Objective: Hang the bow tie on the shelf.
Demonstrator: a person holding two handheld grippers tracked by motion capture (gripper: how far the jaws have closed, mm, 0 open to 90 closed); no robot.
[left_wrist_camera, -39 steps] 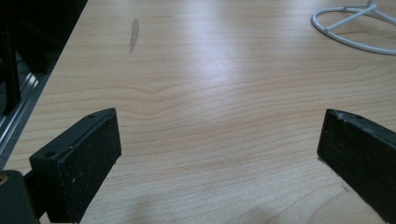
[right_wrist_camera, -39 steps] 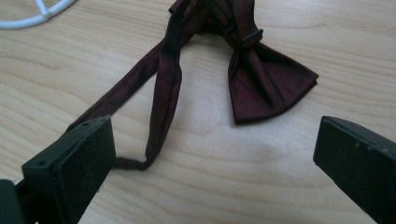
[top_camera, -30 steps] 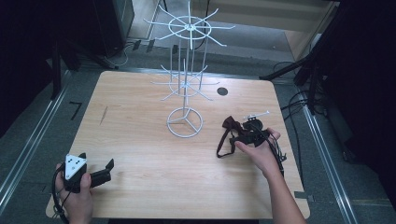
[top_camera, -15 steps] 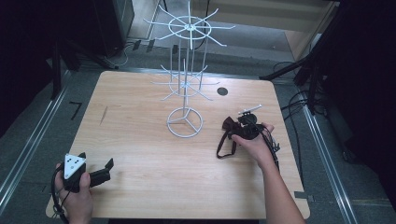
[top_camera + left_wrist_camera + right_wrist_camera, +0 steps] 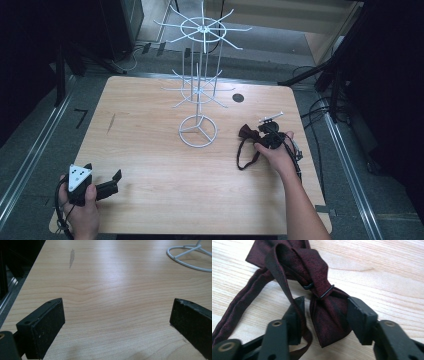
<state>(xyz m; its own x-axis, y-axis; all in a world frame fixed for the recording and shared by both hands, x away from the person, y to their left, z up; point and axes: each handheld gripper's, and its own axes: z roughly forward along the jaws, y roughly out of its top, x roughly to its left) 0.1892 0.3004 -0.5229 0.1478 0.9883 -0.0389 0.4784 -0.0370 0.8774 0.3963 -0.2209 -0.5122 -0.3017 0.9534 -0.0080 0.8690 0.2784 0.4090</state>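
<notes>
**Closing in on the bow tie**

Since a second ago, my right gripper (image 5: 266, 138) has slid forward over the bow tie (image 5: 322, 292), which lies on the table (image 5: 150, 130) to the right of the wire rack (image 5: 199, 95). Its jaws straddle one wing of the bow, partly apart, nothing pinched yet. I judge this the grasp step; next I need to squeeze on the wing, then lift clear of the trailing strap. My left gripper (image 5: 117, 325) rests wide apart near the front-left corner, far from the rack's ring base. Pale wood surface with one dark scuff; dim room, cables on the floor.
</notes>
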